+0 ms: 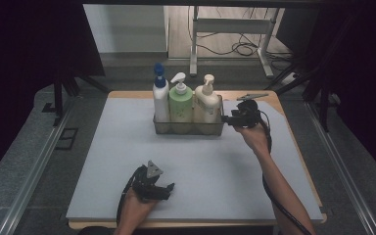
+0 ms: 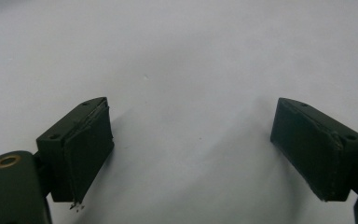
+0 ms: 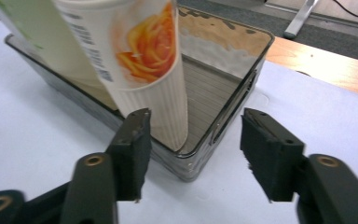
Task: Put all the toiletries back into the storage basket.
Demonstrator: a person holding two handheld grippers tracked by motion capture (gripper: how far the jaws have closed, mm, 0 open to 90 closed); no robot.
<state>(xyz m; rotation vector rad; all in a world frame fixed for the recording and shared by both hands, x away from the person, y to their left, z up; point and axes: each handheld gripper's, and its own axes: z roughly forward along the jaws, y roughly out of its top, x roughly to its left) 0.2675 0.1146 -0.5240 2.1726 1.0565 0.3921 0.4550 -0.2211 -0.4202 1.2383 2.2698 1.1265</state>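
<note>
Grey mat (image 1: 127, 147) covers the table; dark curtains both sides, desk legs and cables behind.

Left to right: left gripper (image 1: 165, 188) rests low on the mat near the front edge, jaws wide apart, nothing between them, bare mat ahead of it in the left gripper view. Well away from the work.

Mid-back: clear tray (image 1: 188, 128), long axis running left-right across the table, three pump bottles upright in a row: blue-capped (image 1: 160, 95), green (image 1: 180, 100), cream bottle (image 1: 206, 100) at the right end.

Right gripper (image 1: 227, 120) sits just off the tray's right short end, pointing left along that axis. Right gripper view: jaws about half open, straddling the tray's corner (image 3: 193, 161), pads not pressing yet, so no grip. Right hand is clearly the nearer one; the next move looks like a pinch on that end wall.
</note>
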